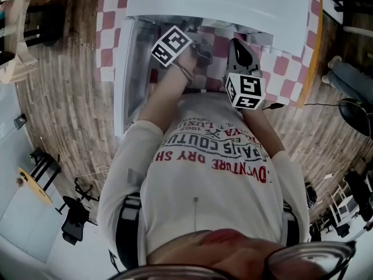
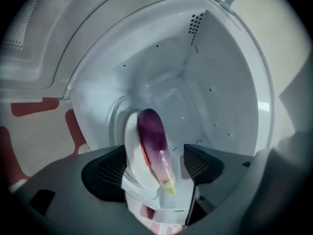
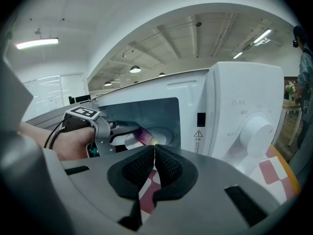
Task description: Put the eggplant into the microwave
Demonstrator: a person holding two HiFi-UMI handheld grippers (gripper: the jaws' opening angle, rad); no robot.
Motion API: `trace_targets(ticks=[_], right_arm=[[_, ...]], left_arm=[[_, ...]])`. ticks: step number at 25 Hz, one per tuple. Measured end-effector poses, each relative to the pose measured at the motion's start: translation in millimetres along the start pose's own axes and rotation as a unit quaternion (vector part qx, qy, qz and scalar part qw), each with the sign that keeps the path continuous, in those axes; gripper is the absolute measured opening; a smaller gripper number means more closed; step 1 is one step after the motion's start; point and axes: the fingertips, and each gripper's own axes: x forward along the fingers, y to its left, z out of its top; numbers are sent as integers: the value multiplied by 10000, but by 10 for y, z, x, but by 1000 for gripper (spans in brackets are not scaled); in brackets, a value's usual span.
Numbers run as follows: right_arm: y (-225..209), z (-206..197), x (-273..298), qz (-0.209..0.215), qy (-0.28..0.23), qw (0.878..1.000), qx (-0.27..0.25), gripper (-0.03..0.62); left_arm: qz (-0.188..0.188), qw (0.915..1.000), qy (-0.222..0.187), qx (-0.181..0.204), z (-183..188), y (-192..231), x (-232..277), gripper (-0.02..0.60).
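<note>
A purple eggplant (image 2: 155, 148) with a pale green stem end lies on a white plate (image 2: 131, 155) inside the white microwave (image 2: 210, 87). My left gripper (image 2: 154, 169) reaches into the cavity and stands open, its black pads wide on either side of the eggplant and plate, neither pressing on them. In the right gripper view the left gripper (image 3: 95, 129) sits at the microwave's (image 3: 244, 111) opening with the eggplant (image 3: 146, 138) just beyond. My right gripper (image 3: 154, 155) is shut on nothing, outside in front of the microwave.
The microwave door (image 1: 125, 80) hangs open at the left in the head view. The microwave stands on a red-and-white checked cloth (image 1: 285, 69). Its control knob (image 3: 257, 131) faces my right gripper. A cable (image 1: 303, 105) runs off the table's right side.
</note>
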Motion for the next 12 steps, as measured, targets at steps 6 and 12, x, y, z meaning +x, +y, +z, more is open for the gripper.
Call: trace_targets(ticks=[6,12], right_arm=[[-7,-54,-5,94,65,9999,-32,27],[-10,-81,-10,160,130,9998,-66,26]], left_arm=[[195,9901,452,1312,-135,-1,-20,374],[636,9135,1155,3850,-359,122,-36,397]])
